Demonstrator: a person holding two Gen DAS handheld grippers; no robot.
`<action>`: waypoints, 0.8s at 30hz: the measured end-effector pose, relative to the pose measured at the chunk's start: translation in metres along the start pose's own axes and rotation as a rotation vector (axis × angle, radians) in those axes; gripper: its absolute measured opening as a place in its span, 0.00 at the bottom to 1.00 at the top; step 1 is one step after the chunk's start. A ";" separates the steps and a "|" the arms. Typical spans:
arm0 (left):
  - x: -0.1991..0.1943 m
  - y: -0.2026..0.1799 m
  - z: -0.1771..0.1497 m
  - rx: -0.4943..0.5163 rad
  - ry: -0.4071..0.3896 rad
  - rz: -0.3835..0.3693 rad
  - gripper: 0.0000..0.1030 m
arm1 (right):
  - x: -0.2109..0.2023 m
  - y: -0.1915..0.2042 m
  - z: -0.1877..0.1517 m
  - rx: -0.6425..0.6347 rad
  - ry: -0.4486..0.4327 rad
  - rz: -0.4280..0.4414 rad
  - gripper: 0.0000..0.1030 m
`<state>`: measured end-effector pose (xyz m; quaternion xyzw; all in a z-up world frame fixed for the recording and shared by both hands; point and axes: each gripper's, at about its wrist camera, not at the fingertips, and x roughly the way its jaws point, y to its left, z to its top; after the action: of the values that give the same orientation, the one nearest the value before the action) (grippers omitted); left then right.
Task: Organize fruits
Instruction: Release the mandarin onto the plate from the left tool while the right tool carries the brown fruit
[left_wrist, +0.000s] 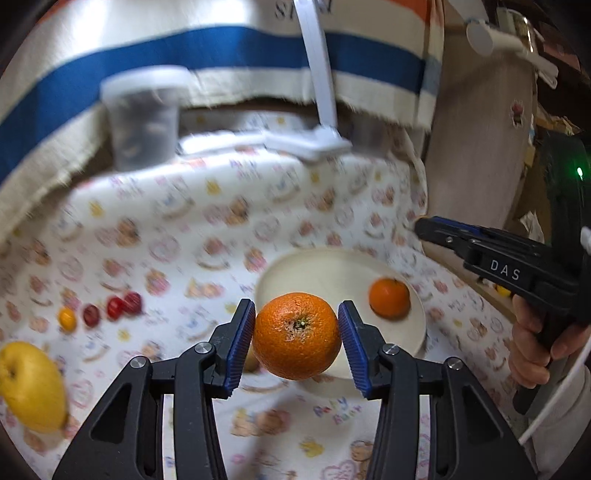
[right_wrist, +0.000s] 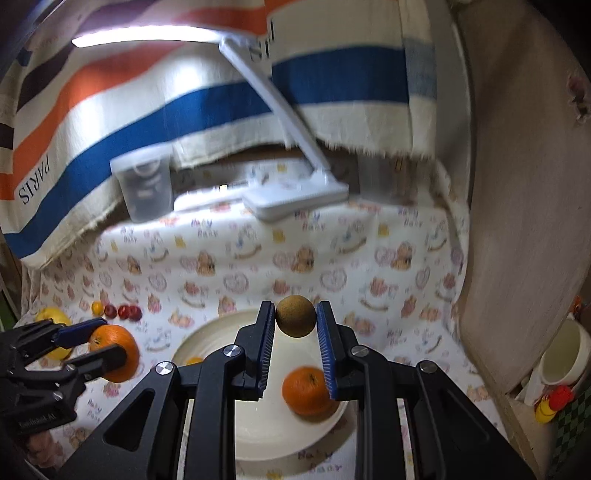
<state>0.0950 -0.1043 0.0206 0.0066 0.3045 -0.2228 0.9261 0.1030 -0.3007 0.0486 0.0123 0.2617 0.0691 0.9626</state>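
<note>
I am holding a large round orange with a green stem scar (left_wrist: 296, 335) in my left tongs (left_wrist: 296, 338), both blue pads clamped against its sides, and carrying it in the air above the near edge of the round cream plate (left_wrist: 321, 269). My right tongs (right_wrist: 295, 318) are gripping a small brown fuzzy round fruit (right_wrist: 296, 316), likely a kiwi, pinched at the very fingertips and hanging over the same plate (right_wrist: 221, 328).

The plate is lying straight ahead of and below both loads, so I judge the coming move to be a short lowering, not a reach. The right tongs look nearer its middle; the left are coming in from the plate's left side. Neither fruit has a long axis to mind.

A smaller orange (left_wrist: 389, 297) is already sitting on the plate's right part, and each new piece will need a bare patch beside it.

Only the left camera is showing the row of small red and yellow fruits (left_wrist: 99, 314) and the yellow pear-like fruit (left_wrist: 31, 386) clearly, well off to the left on the printed cloth (left_wrist: 184, 229). Only the right camera is showing the kiwi.
</note>
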 end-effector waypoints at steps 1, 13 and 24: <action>0.004 -0.003 -0.002 0.001 0.014 -0.011 0.44 | 0.003 -0.001 -0.002 0.001 0.030 0.013 0.23; 0.025 -0.012 -0.008 0.006 0.073 -0.056 0.45 | 0.048 0.002 -0.030 0.035 0.370 0.086 0.23; 0.043 -0.023 0.001 0.019 0.119 -0.017 0.44 | 0.056 -0.006 -0.033 0.044 0.428 0.058 0.23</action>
<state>0.1167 -0.1425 0.0002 0.0258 0.3572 -0.2329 0.9042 0.1347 -0.2993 -0.0082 0.0260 0.4611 0.0918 0.8822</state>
